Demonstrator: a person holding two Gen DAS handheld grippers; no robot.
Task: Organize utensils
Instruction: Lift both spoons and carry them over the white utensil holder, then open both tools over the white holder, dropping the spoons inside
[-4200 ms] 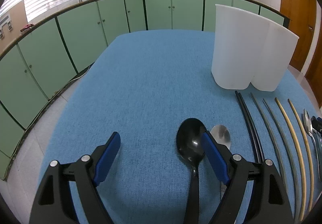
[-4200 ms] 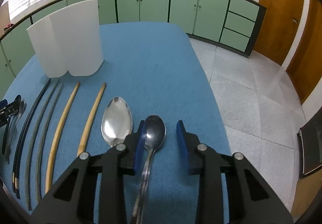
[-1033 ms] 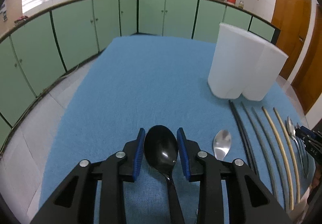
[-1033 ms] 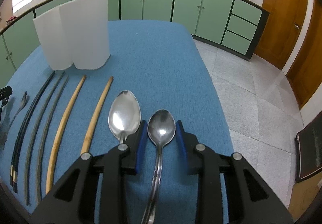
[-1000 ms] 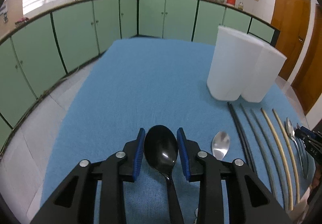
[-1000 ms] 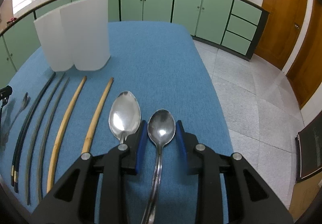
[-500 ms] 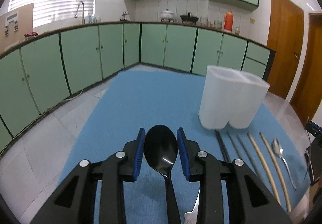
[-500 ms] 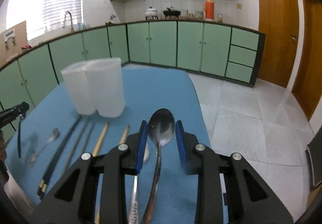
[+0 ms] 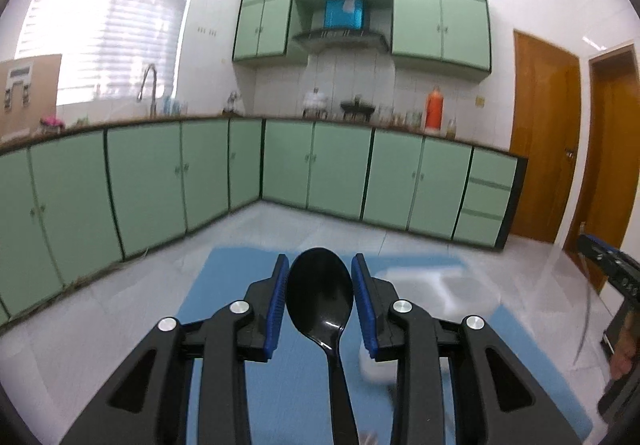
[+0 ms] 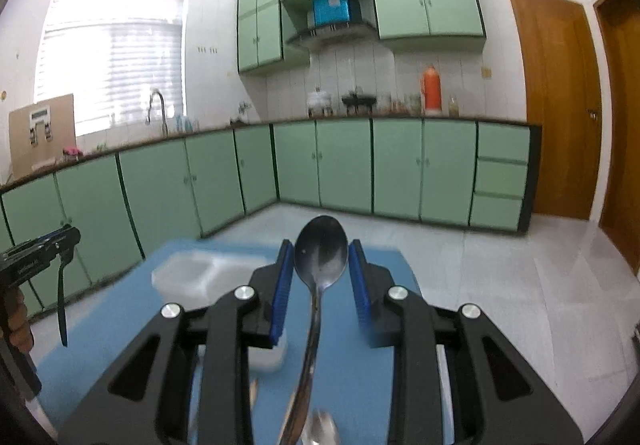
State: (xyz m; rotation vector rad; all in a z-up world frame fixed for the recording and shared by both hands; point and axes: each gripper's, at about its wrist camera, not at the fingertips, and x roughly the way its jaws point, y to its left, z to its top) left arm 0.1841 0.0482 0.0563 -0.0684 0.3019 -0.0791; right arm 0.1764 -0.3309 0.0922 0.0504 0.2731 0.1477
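Note:
My left gripper (image 9: 320,299) is shut on a black spoon (image 9: 320,295), bowl up between the blue pads, raised high above the blue table (image 9: 224,277). My right gripper (image 10: 320,285) is shut on a metal spoon (image 10: 320,257), also lifted well above the table (image 10: 120,325). The white two-compartment holder (image 10: 192,277) stands below and left of the right gripper; in the left wrist view the holder (image 9: 448,285) shows blurred, lower right. The bowl of another metal spoon (image 10: 322,429) shows on the table at the bottom edge. The other utensils are hidden.
Green kitchen cabinets (image 9: 320,169) run along the far wall, with a sink tap (image 9: 146,85) and an orange flask (image 9: 434,107). Wooden doors (image 9: 544,133) are at the right. The other gripper shows at each view's edge (image 10: 36,249).
Both grippers rose and tilted up with their spoons, so the views now face the kitchen wall. The holder dropped low in both views; the chopsticks left view.

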